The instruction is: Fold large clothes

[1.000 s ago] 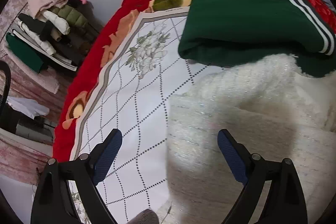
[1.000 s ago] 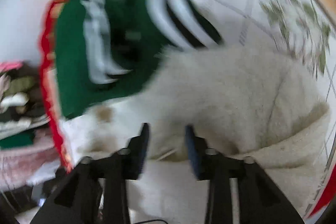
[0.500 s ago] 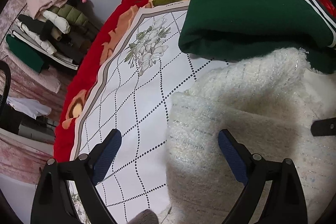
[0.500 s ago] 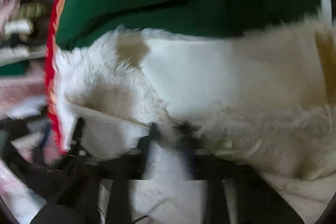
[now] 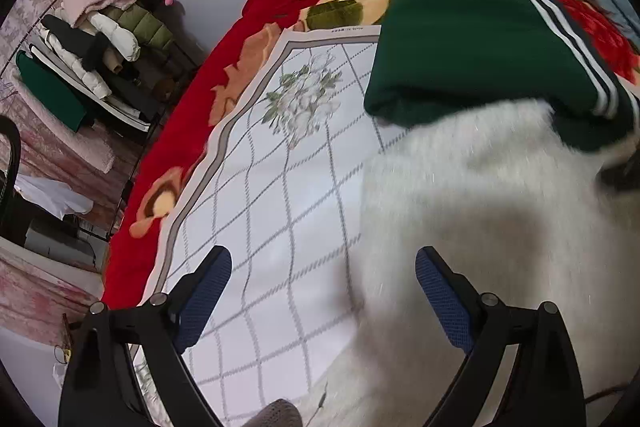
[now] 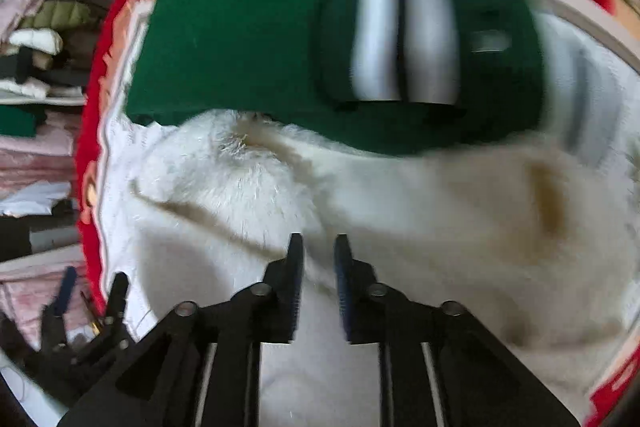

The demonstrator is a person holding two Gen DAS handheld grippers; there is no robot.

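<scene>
**Edges and room on the bed**

Sweater (image 5: 500,227), white and fluffy, lay across the lower right of the left wrist view, its left edge running from about 12 o'clock down to 6 o'clock. Lay against a folded green garment (image 5: 472,43) with white stripes at 1 o'clock. Open, bare quilt (image 5: 280,187) stretched from 7 to 11 o'clock, bounded by a red blanket border (image 5: 180,147) and, past it, a rack of piled clothes (image 5: 100,39) at 10 o'clock.

Left gripper (image 5: 324,295) hung with fingers spread wide, nothing between them, over the sweater's left edge. Right gripper (image 6: 318,267) stood with a narrow gap, jaws opening, pads not pressing the white pile beneath.

Compared with a second ago: left view slightly higher, sweater more blurred; right jaws narrower than then, after closing almost fully in between.
</scene>
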